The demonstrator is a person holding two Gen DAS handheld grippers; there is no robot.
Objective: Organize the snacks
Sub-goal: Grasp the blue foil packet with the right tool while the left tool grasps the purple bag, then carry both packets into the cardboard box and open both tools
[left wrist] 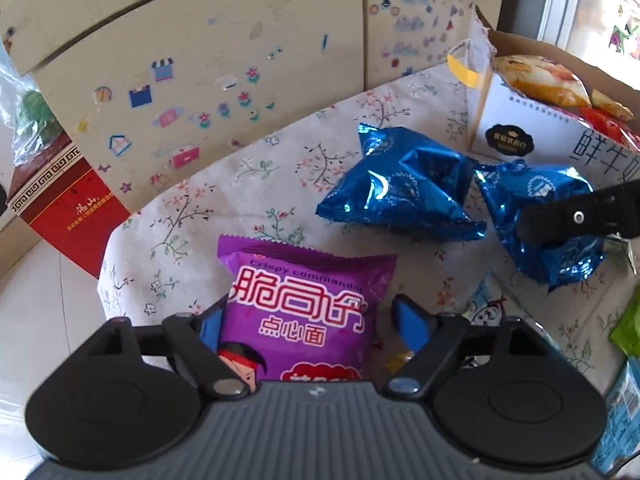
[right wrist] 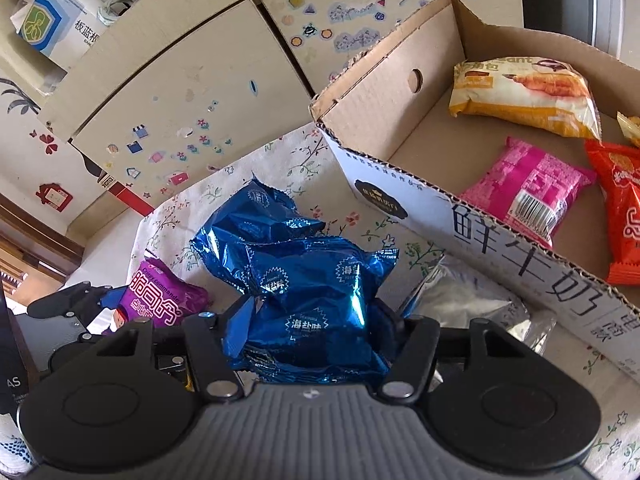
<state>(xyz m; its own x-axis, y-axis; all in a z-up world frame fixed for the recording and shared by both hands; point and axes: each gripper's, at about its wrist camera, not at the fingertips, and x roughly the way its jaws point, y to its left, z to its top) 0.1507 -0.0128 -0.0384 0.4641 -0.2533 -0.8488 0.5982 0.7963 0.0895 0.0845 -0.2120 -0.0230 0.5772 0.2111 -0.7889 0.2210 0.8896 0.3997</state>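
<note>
- Filling the bottom of the left wrist view, the left gripper [left wrist: 308, 320] has its blue-padded fingers spread to either side of a purple noodle-snack packet [left wrist: 304, 312]; the right pad stands clear of the packet, and the left pad is at its edge, whether touching I cannot tell.
- Likewise at the bottom of the right wrist view, the right gripper [right wrist: 316, 320] has its fingers pressed against both sides of a blue foil packet [right wrist: 316, 312], clamped on it.
- Largest of the things, a cardboard box [right wrist: 400, 120] takes the upper right of the right wrist view, open at the top, with black Chinese characters on its white front wall.
- Inside the box lie a yellow croissant packet [right wrist: 524, 92] at the back, a pink packet [right wrist: 528, 192] nearer the front wall, and an orange-red packet [right wrist: 620, 208] at the right edge.
- Under everything, a floral tablecloth [left wrist: 200, 216] covers the table.
- At centre right of the left wrist view, a second blue foil packet [left wrist: 400, 184] lies on the cloth, just beside the one the right gripper holds.
- Behind, in the upper left, a beige cabinet [left wrist: 180, 60] carries many small stickers.
- At the left edge of the left wrist view stands a red box [left wrist: 68, 204].
- Right of the held blue packet, a silvery wrapper [right wrist: 468, 304] lies against the box's front wall.
</note>
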